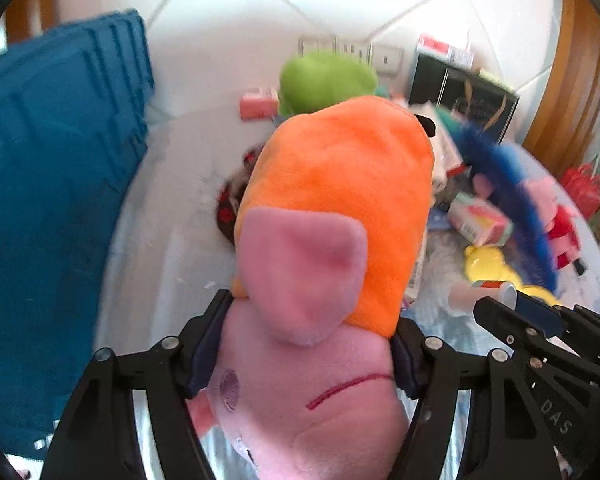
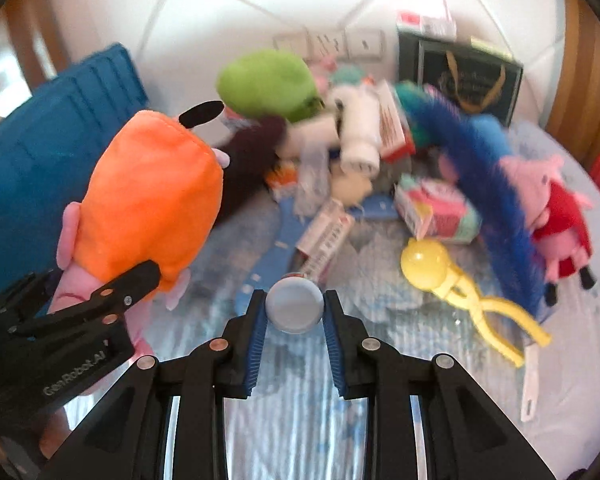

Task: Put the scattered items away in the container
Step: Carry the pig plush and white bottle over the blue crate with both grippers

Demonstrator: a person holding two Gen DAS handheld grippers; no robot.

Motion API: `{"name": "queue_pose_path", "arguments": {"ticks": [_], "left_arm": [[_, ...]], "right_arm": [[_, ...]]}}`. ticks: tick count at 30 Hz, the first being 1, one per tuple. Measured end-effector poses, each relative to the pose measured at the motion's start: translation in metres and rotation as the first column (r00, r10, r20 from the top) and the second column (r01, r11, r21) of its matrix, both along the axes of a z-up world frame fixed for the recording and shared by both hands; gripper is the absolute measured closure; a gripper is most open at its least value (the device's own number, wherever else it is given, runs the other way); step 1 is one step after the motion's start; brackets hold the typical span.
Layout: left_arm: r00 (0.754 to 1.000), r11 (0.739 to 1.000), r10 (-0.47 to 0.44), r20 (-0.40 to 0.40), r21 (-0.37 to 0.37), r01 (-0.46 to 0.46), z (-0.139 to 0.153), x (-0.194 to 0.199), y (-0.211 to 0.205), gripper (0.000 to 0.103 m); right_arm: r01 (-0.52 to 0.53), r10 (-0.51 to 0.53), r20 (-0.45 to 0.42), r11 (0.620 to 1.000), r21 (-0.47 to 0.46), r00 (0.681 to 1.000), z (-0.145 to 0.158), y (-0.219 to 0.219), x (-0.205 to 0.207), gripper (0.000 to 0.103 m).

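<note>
My left gripper (image 1: 312, 320) is shut on a pink plush pig in an orange dress (image 1: 340, 200), its pads pressing the head just below the dress. In the right wrist view the same pig (image 2: 152, 200) hangs at the left, above the bedsheet. My right gripper (image 2: 295, 300) is shut on a small tube with a grey round cap (image 2: 295, 308), end-on to the camera. The left wrist view shows that tube (image 1: 472, 296) at the right, held in the right gripper's fingers (image 1: 500, 312). A blue ribbed container (image 1: 60, 160) stands at the left, also seen in the right wrist view (image 2: 40, 168).
A heap of items lies on the pale blue sheet (image 2: 300, 420): a green plush (image 2: 268, 80), a white roll (image 2: 360, 136), a fuzzy blue strip (image 2: 492, 184), a pig in a red dress (image 2: 556, 216), yellow tongs (image 2: 460, 280), a pink-green box (image 2: 436, 212). A black box (image 2: 468, 80) stands against the wall.
</note>
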State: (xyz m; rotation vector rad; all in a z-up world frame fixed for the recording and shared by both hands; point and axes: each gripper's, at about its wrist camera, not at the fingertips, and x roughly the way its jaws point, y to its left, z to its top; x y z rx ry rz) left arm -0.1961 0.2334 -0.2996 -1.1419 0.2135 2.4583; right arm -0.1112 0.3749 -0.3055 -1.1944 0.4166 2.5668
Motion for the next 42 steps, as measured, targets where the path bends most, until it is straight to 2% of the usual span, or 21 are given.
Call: {"name": "queue_pose_path", "arguments": {"ticks": [5, 10, 16, 21, 25, 28, 30, 33, 36, 40, 42], "left_arm": [[0.995, 0.997, 0.048, -0.091, 0.057, -0.042, 0.056, 0.029, -0.029, 0.034], [0.969, 0.988, 0.145, -0.202, 0.091, -0.128, 0.112, 0.056, -0.059, 0.034], [0.915, 0.966, 0.252, -0.315, 0.139, -0.218, 0.17, 0.079, -0.101, 0.034], [0.853, 0.936, 0.351, -0.387, 0.174, -0.306, 0.209, 0.082, -0.15, 0.034], [0.807, 0.904, 0.427, -0.408, 0.177, -0.389, 0.227, 0.066, -0.205, 0.034], [0.783, 0.882, 0.471, -0.407, 0.178, -0.437, 0.233, 0.047, -0.256, 0.034], [0.774, 0.872, 0.485, -0.407, 0.153, -0.465, 0.233, 0.03, -0.29, 0.034], [0.778, 0.86, 0.5, -0.381, 0.116, -0.496, 0.221, -0.002, -0.337, 0.034], [0.811, 0.863, 0.489, -0.321, 0.042, -0.503, 0.2, -0.043, -0.375, 0.034], [0.857, 0.891, 0.44, -0.268, 0.009, -0.455, 0.178, -0.075, -0.4, 0.03], [0.868, 0.901, 0.42, -0.265, 0.007, -0.433, 0.174, -0.082, -0.405, 0.029]], "right_arm": [[-0.065, 0.072, -0.11, 0.996, 0.067, 0.991, 0.054, -0.014, 0.009, 0.076], [-0.145, 0.17, -0.236, 0.982, 0.119, 0.957, 0.108, -0.035, 0.019, 0.076], [-0.259, 0.31, -0.357, 0.948, 0.183, 0.881, 0.166, -0.076, 0.025, 0.076], [-0.344, 0.416, -0.424, 0.908, 0.237, 0.805, 0.203, -0.123, 0.012, 0.076], [-0.408, 0.482, -0.455, 0.876, 0.257, 0.749, 0.223, -0.172, -0.012, 0.076], [-0.435, 0.506, -0.465, 0.863, 0.258, 0.727, 0.228, -0.213, -0.035, 0.076], [-0.45, 0.512, -0.462, 0.858, 0.247, 0.724, 0.229, -0.242, -0.051, 0.076], [-0.483, 0.523, -0.433, 0.851, 0.207, 0.734, 0.217, -0.28, -0.093, 0.076], [-0.496, 0.523, -0.392, 0.85, 0.177, 0.757, 0.199, -0.316, -0.132, 0.076], [-0.489, 0.512, -0.343, 0.858, 0.158, 0.788, 0.183, -0.344, -0.165, 0.076], [-0.481, 0.507, -0.322, 0.862, 0.163, 0.8, 0.178, -0.354, -0.178, 0.076]]}}
